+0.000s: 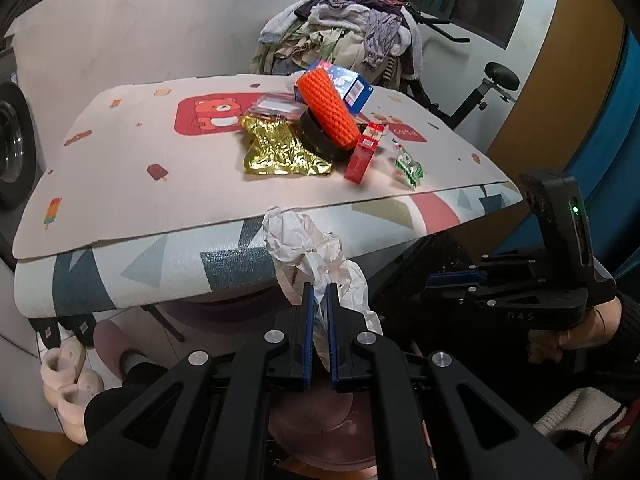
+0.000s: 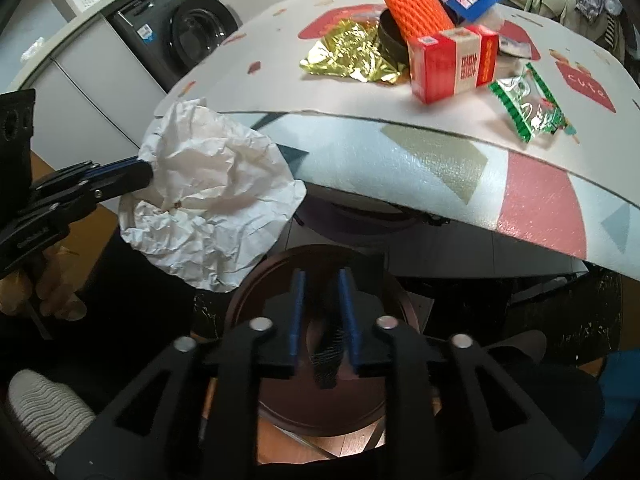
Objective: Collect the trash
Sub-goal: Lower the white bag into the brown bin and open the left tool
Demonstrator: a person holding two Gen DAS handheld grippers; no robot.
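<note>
Left gripper [image 1: 319, 304] is clamping crumpled white paper [image 2: 212, 196] off the tabletop's [image 2: 440, 160] near edge.
Right gripper [image 2: 322, 300] is pinching a black bag edge [image 2: 329, 344]; judged best: lowering paper over the brown bin [image 2: 248, 292] before letting go.

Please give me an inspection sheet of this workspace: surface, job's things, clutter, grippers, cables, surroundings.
Surface: table under a cartoon-print mat, overhanging a patterned foam layer.
Job's things: crumpled white paper held off the table edge; gold foil wrapper, red carton, green candy wrapper, orange foam net, blue box on the mat.
Clutter: clothes pile behind.
Grippers: left gripper shut on the paper; right gripper clamps a black bag edge over a brown bin.
Cables: nothing seen.
Surroundings: washing machine, exercise bike, slippers.
</note>
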